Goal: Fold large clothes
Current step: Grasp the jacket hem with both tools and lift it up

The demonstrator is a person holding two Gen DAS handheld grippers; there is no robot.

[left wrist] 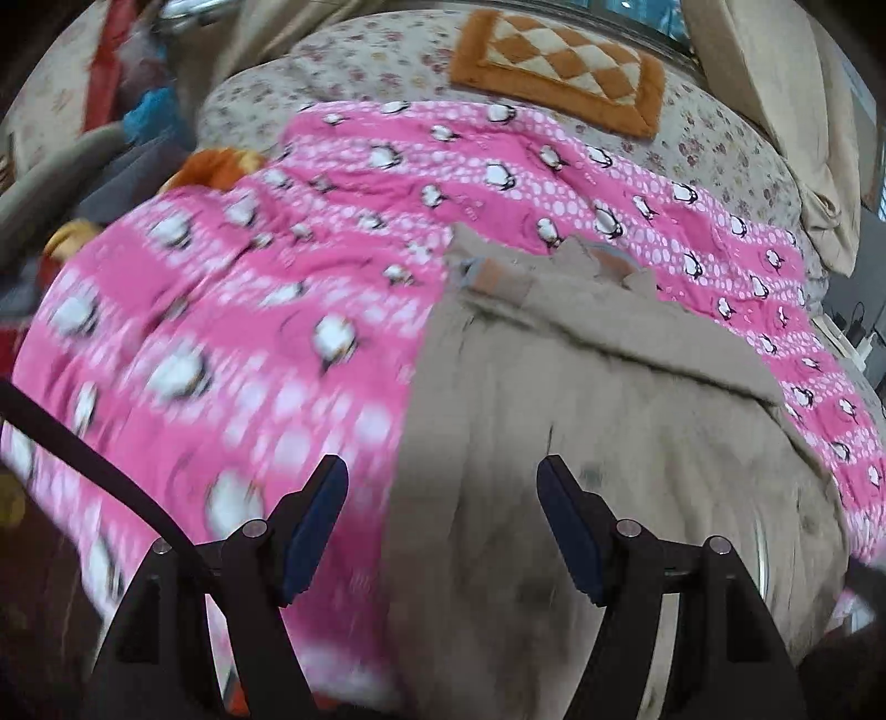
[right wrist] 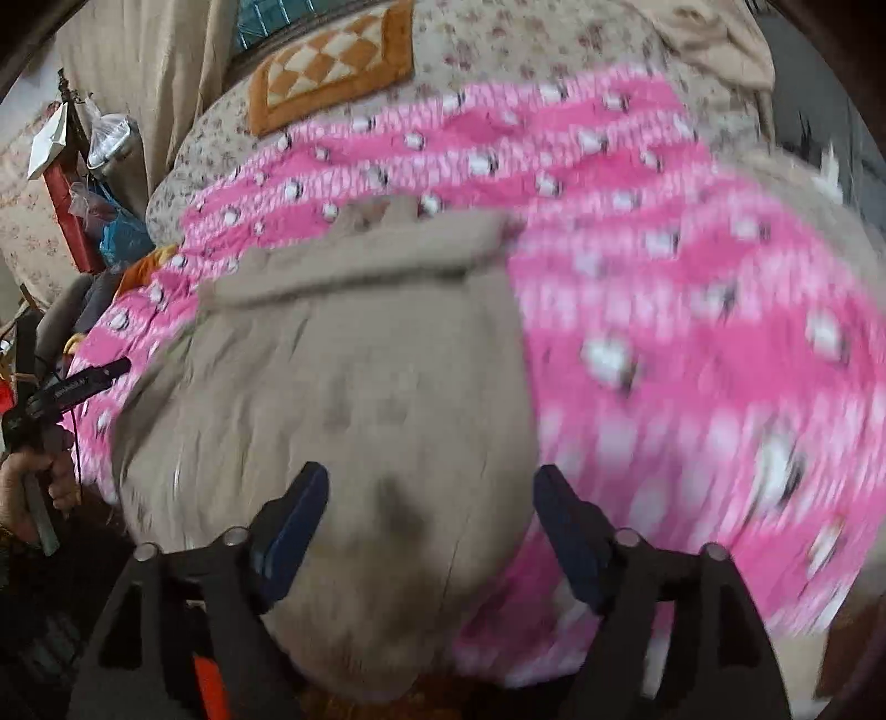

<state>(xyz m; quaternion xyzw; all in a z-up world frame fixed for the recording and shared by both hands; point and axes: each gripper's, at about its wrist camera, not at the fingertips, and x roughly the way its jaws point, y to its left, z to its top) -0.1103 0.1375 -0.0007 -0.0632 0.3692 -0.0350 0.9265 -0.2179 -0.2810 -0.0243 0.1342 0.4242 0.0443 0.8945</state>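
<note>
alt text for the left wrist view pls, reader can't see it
The open left gripper hangs empty above the left edge of a tan garment spread on a pink penguin-print blanket covering a bed. Farther back, an orange checkered mat lies on the floral sheet. The frame is motion-blurred.

This is a bedroom in a lived-in home. A bed fills both views, dressed in a cream sheet with small red flowers (left wrist: 354,61) and topped by a bright pink blanket printed with white dots and penguins (left wrist: 232,310). An orange-and-cream checked plush mat (left wrist: 559,72) lies near the bed's far edge, below a window (right wrist: 266,22) flanked by long beige curtains (right wrist: 149,83). Beside the bed, household clutter gathers: a blue plastic bag (right wrist: 124,235), a clear plastic bag (right wrist: 111,141) hanging from a dark post, and flowered wallpaper (right wrist: 27,232).
</note>
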